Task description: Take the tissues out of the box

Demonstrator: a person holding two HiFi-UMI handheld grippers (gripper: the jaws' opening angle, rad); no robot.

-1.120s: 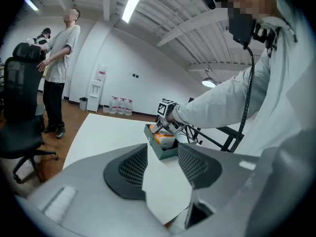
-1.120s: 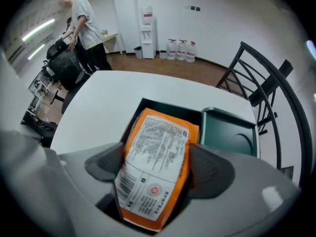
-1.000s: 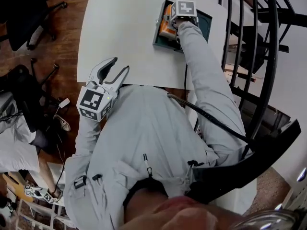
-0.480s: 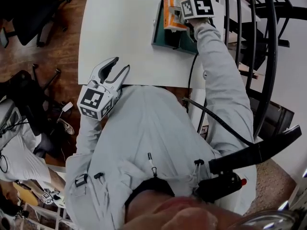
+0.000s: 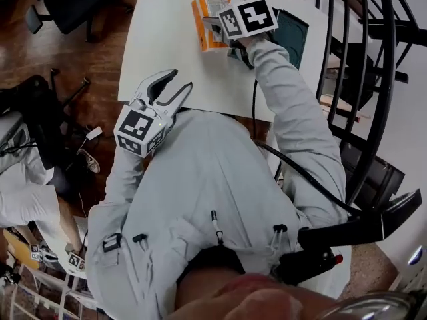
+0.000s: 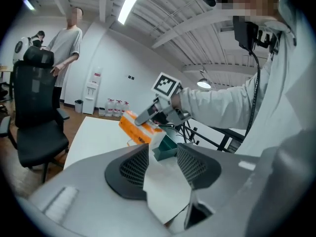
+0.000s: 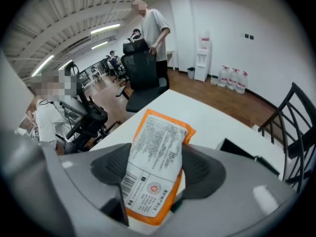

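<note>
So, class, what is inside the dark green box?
The green box looks empty where visible; the right gripper and sleeve cover the rest. The orange tissue pack is outside, in its jaws.

Two tools are showing: the left tool (image 5: 183, 79) and the right tool (image 7: 157, 169). One orange tissue pack (image 5: 202, 22), one teal box (image 5: 293, 35) and one white worktop (image 5: 173, 39) are appearing with them. One black office chair (image 6: 37, 117) is standing beside the worktop, with one person in a pale T-shirt (image 6: 66, 43) standing by it.
</note>
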